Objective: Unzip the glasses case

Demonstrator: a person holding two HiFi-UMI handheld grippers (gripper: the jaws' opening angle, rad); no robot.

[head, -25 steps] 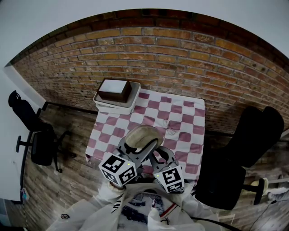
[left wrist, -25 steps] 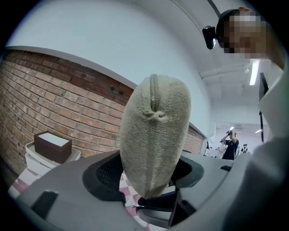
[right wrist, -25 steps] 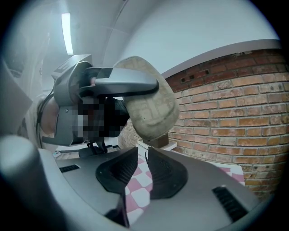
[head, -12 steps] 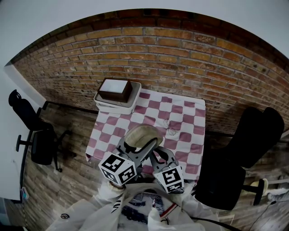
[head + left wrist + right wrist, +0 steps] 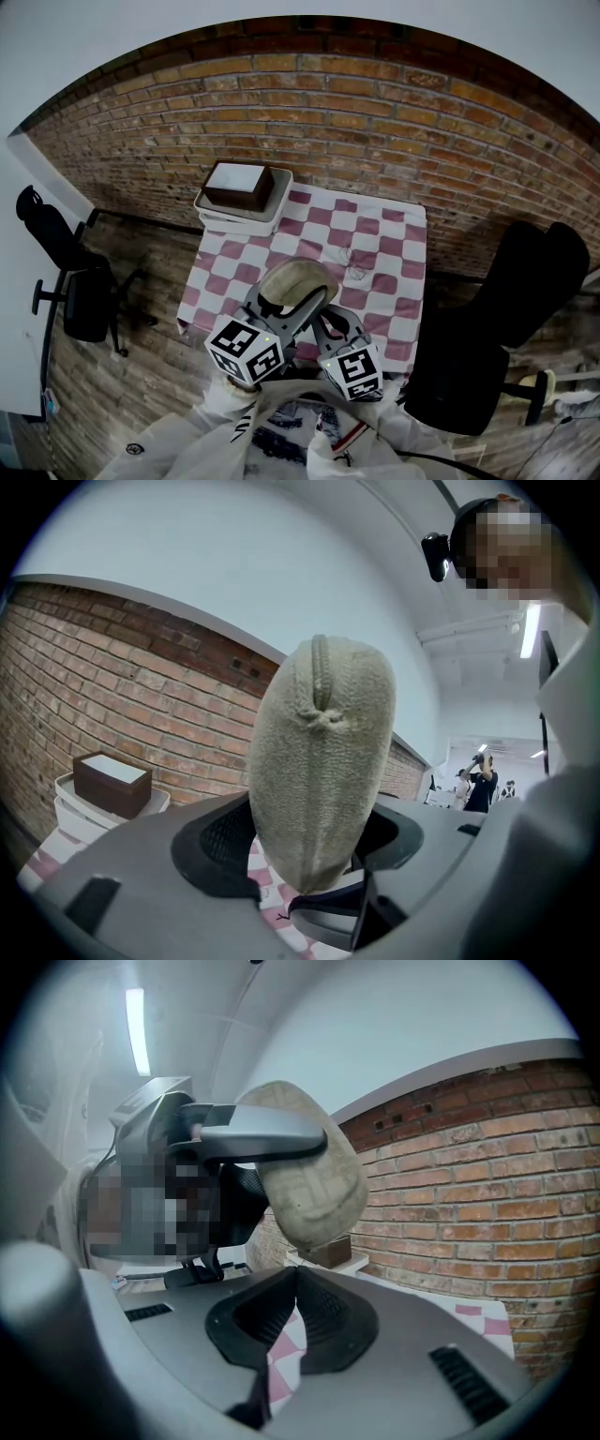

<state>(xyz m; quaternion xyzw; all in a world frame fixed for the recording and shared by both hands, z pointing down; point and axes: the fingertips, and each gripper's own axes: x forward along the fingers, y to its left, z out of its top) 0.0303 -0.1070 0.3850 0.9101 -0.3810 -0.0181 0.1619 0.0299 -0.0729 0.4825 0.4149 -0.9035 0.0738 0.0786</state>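
Observation:
A beige woven glasses case [image 5: 294, 277] hangs above the near edge of the checked table. My left gripper [image 5: 291, 305] is shut on it. In the left gripper view the case [image 5: 319, 761] stands upright between the two pads, with its zip seam running over the top. In the right gripper view the case [image 5: 314, 1190] sits just above the jaws, with one left finger [image 5: 258, 1133] lying across it. My right gripper [image 5: 295, 1271] has just been closing, and its tips now meet right under the case's end. No zip pull shows between them. In the head view my right gripper [image 5: 324, 324] sits close beside the left one.
A pink-and-white checked cloth [image 5: 380, 253] covers the small table against a brick wall [image 5: 375, 122]. At its far left corner a brown box [image 5: 239, 186] rests in a white tray [image 5: 208, 208]. Black office chairs stand to the right [image 5: 511, 319] and left [image 5: 75, 291].

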